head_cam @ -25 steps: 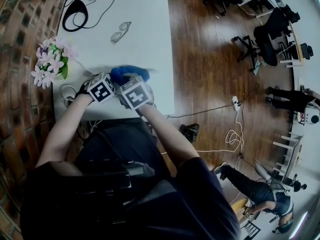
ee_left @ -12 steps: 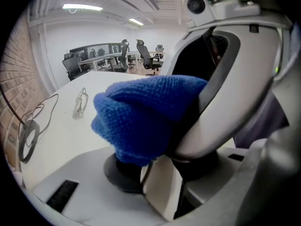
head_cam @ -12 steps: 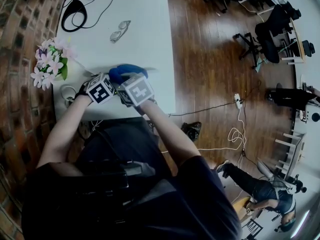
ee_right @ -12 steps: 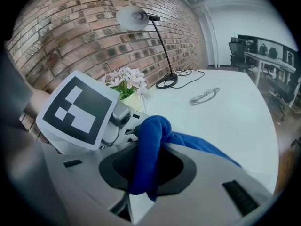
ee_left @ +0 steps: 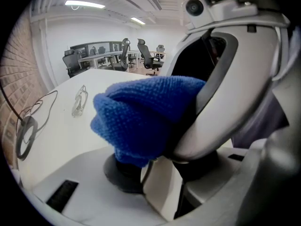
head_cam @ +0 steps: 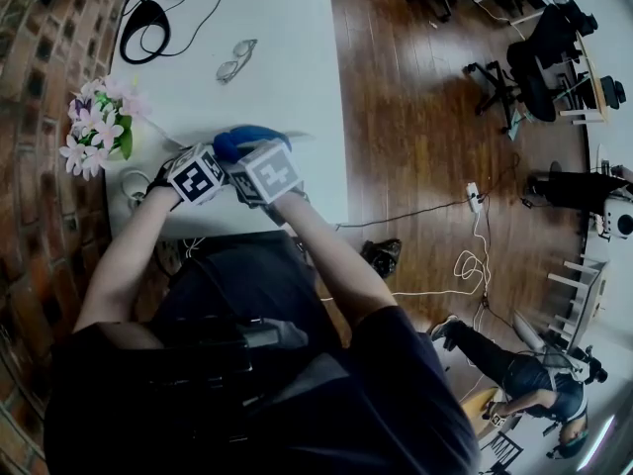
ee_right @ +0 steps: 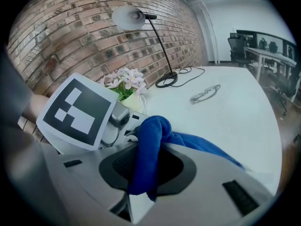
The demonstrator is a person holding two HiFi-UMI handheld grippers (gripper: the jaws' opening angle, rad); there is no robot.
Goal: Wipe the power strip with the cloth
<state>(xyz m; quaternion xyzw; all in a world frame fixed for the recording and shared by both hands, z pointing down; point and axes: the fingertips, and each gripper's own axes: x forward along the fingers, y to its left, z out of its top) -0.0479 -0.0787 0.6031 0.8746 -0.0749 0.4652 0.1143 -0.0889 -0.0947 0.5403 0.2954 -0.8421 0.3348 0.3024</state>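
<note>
Flowers: at the left edge of the table, well left of your work.
Left gripper: clenched on the power strip. It is a white slab standing between the two dark pads, and only that short stretch shows.
Cloth: blue and bunched, just ahead of your left jaws. It rests on the left pad and covers the strip beyond.
Right gripper: clamped on a fold of the cloth. The fold runs down between its pads, and the loose end trails off to the right over the table.
Cubes: left cube and right cube sit almost touching, by the table's near edge.
Glasses: farther up the table, well apart from the cloth.
Change vs 1.0 s ago: your right cube sits slightly farther up the table and over the cloth, so less blue shows. The left cube has barely shifted.
Markings: black-and-white square markers on both cubes.
</note>
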